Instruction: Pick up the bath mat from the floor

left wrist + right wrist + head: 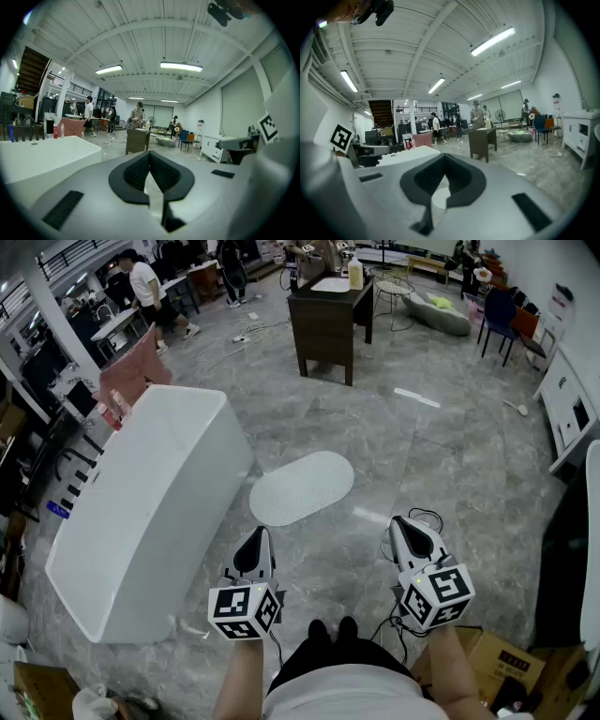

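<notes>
An oval white bath mat (301, 487) lies flat on the grey marble floor, to the right of the bathtub. My left gripper (256, 542) hangs above the floor just short of the mat's near edge, shut and empty. To the right of the mat my right gripper (401, 526) is also held above the floor, shut with nothing in it. In the left gripper view the black pads (149, 174) meet. A pale patch of the mat (439, 197) shows through the gap below the pads of the right gripper (444, 173) in the right gripper view.
A long white bathtub (141, 507) stands on the left. A dark wooden table (328, 322) with a bottle stands farther back. A cardboard box (502, 664) sits at the lower right, a white cabinet (570, 413) on the right. Several people move in the background.
</notes>
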{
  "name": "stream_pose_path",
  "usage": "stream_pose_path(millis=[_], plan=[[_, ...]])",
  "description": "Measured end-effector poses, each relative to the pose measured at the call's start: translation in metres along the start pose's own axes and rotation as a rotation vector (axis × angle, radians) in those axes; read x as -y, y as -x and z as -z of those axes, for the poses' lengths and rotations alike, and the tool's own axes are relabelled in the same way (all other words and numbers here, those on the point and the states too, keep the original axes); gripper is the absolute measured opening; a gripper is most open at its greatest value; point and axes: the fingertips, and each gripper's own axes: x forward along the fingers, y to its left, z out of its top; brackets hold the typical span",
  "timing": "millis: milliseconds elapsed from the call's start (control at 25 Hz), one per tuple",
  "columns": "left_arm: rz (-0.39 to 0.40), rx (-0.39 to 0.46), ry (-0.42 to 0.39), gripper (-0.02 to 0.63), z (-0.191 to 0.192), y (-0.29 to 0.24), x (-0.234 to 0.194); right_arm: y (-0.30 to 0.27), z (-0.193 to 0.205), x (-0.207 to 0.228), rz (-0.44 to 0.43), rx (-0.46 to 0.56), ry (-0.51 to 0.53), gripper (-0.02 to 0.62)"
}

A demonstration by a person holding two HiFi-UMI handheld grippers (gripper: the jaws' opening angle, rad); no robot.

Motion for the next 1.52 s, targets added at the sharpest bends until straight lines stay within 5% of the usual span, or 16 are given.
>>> stream_pose_path(millis=[600,960,1520], plan=[[-0.069,-0.049,0.056,0.011,0.029,0.003,0.007,0.004,0.027,0.039,0.042,-0.064,-0.042,0.002],[-0.127,-0.059,0.069,0.081,0.033,-0.014,-0.013,-0.021,0.032,0.063,0.041,-0.098,-0.091,0.079],[-0.146,-0.116,0.127,0.118,0.043,-0.148,-0.098,-0.17,0.04,0.104,0.058,-0.215,-0.129,0.098]])
